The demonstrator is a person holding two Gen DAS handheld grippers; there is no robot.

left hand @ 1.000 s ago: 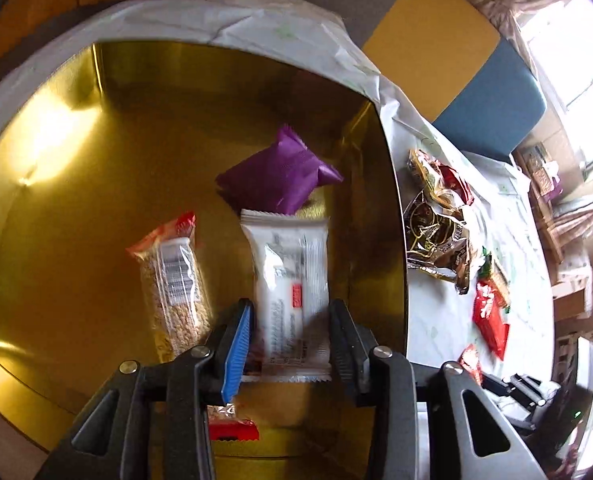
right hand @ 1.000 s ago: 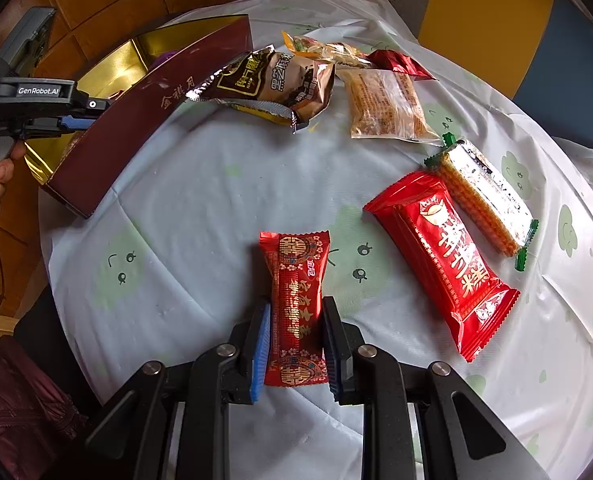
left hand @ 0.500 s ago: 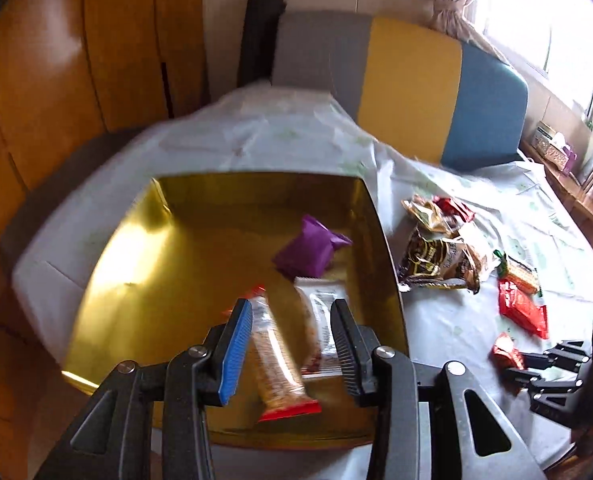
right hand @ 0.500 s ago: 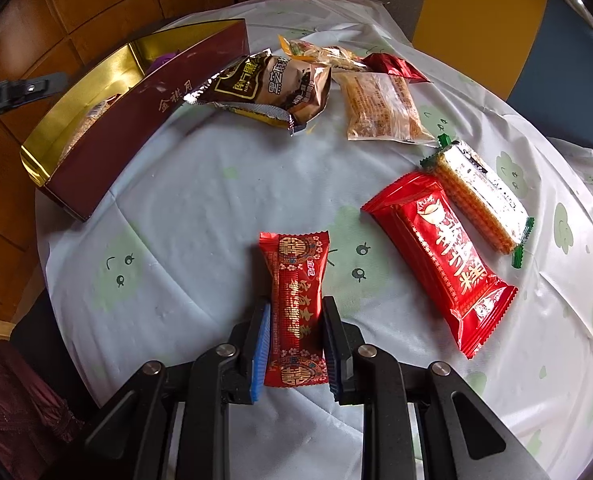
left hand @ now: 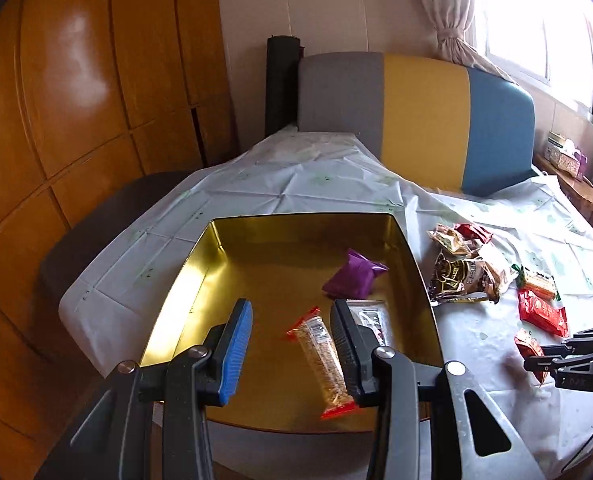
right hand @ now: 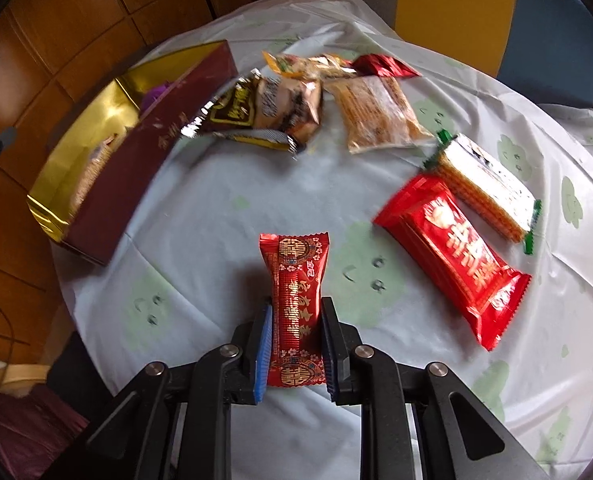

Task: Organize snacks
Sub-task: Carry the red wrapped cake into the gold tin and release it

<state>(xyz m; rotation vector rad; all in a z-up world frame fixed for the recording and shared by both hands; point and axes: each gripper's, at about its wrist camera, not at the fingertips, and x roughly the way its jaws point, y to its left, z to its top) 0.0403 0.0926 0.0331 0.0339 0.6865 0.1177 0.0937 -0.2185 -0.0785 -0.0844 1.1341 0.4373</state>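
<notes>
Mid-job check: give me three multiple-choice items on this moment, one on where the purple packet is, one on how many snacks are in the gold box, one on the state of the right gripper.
1. Where is the purple packet?
A. on the tablecloth
B. inside the gold box
C. in the left gripper

2. How many snacks lie in the gold box?
A. one
B. three
C. five

3. What is the state of the right gripper?
A. shut on the small red packet
B. open over bare cloth
C. shut on nothing

Answers:
1. B, it rests on the gold floor near the box's far right corner.
2. B, the purple packet, a white packet and a clear bar with red ends show in the left wrist view.
3. A, both pads press on the packet's sides.
</notes>
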